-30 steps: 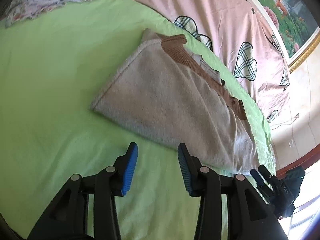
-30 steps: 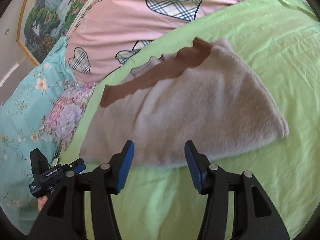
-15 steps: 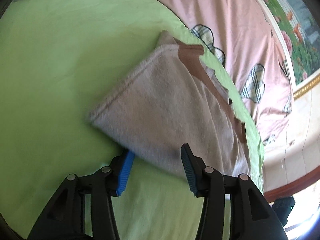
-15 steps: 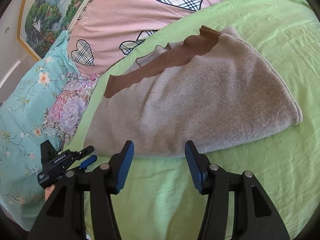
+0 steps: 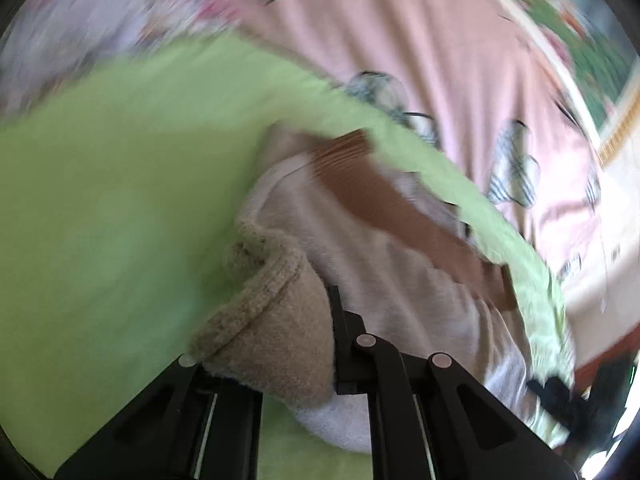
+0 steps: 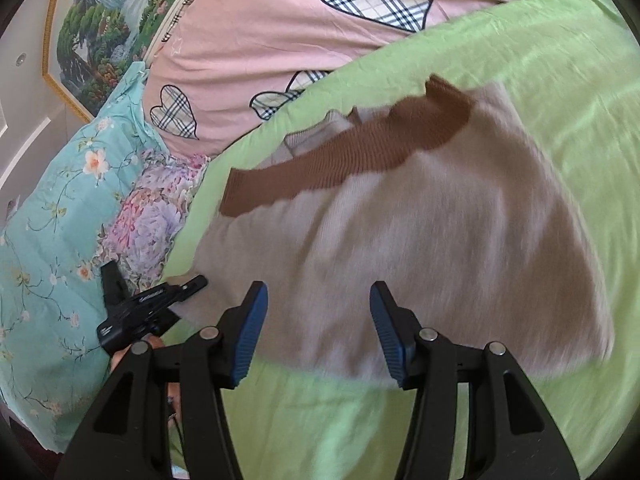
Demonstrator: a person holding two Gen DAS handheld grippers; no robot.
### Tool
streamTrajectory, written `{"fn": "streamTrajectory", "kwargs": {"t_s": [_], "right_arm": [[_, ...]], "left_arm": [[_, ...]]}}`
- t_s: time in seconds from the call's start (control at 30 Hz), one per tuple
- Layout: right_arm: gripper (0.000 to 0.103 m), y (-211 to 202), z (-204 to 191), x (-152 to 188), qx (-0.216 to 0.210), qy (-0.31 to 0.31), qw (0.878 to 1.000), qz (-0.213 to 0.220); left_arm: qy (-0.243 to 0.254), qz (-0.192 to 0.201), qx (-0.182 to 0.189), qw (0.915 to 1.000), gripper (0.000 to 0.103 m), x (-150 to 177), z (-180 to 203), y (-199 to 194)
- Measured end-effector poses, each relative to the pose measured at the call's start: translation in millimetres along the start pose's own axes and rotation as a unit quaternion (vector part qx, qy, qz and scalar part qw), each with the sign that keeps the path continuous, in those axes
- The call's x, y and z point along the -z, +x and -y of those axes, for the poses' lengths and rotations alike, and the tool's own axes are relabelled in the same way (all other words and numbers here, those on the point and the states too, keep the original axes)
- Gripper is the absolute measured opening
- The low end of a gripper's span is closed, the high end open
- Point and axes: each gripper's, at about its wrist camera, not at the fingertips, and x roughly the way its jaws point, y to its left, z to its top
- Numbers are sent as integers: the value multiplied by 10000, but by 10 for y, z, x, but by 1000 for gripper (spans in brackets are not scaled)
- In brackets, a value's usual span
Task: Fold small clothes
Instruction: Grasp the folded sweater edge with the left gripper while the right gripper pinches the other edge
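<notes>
Sweater (image 6: 420, 232): beige-grey knit, with a brown ribbed band (image 6: 340, 164) along its far edge. Sheet (image 6: 560, 80) beneath it: plain lime green. Quilt (image 6: 280, 32): pink, printed with hearts in navy-and-white plaid. Pillow (image 6: 52, 208): turquoise with small white and peach blossoms; next to it, a cloth (image 6: 156, 216) with lilac and pink blooms. Right gripper (image 6: 316, 336): black frame, blue pads. Left gripper (image 5: 320, 360): black; pad colour hidden by knit. Wall picture (image 6: 100, 32): green trees, possibly a waterfall, gold frame.

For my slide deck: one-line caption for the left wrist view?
Left gripper shut on a corner of the folded beige knit sweater, bunching it up above the light green bedsheet.
</notes>
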Motion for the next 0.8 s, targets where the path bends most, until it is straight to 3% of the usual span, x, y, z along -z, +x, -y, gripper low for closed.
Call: {"fn": "streamTrajectory", "kwargs": {"t_s": [0.2,0.27,0.37,0.43,0.5,0.67,0.73,0.77,0.8], "right_arm": [[54,198,133,-537,-323,93,9985,-430],[55,324,117,-706,-376,51,9973,-628],[55,570,98,-898,-955,220,9903,-986],[66,804,82,-970,-1276,371,9820,-1341],[82,984,59,-991,-1339,379,9777,-1572],[83,1524,-109,-1028,-1225,214,9713,-2027],[78,1685,-226,-1067,-1208,23,9718,-2024],[66,1779,-303,-1086,-1132,-92,9725,-2033],[48,1858,-370,-1104,-1081,-166,9728,-2041]], "left_arm": [[1180,93,644,9909,7,54,851,-59],[1533,-61,849,9845,6,169,1146,22],[1944,-395,886,9761,6,384,1428,298],[2016,-664,848,9735,6,495,1467,485],[1993,-787,863,9730,6,536,1444,561],[1987,-817,934,9722,6,501,1427,578],[2000,-834,936,9717,7,504,1412,578],[2017,-838,917,9715,7,499,1405,575],[2027,-833,892,9716,7,497,1406,574]]}}
